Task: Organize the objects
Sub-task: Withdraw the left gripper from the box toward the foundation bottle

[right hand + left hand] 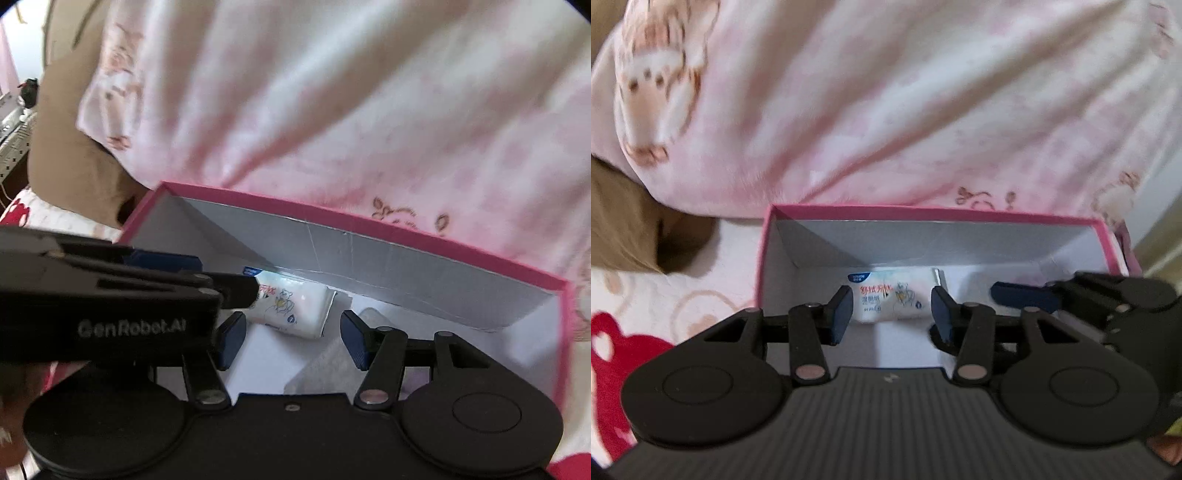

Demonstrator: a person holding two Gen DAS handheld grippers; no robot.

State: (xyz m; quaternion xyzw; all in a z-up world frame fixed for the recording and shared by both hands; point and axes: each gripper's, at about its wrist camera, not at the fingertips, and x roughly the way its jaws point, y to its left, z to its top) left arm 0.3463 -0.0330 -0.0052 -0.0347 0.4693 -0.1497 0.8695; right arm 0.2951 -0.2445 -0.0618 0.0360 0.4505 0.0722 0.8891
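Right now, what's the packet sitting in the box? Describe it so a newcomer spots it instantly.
Find the pink-rimmed cardboard box lying open on the pink bedding. On its white floor, near the far wall, lies a small white tissue packet with red lettering and a cartoon bear. It is the only printed item there, ahead of both grippers' open fingers.

We read "GenRobot.AI" in white on the left gripper (255, 291); the tissue pack's (295, 310) print stays illegible.
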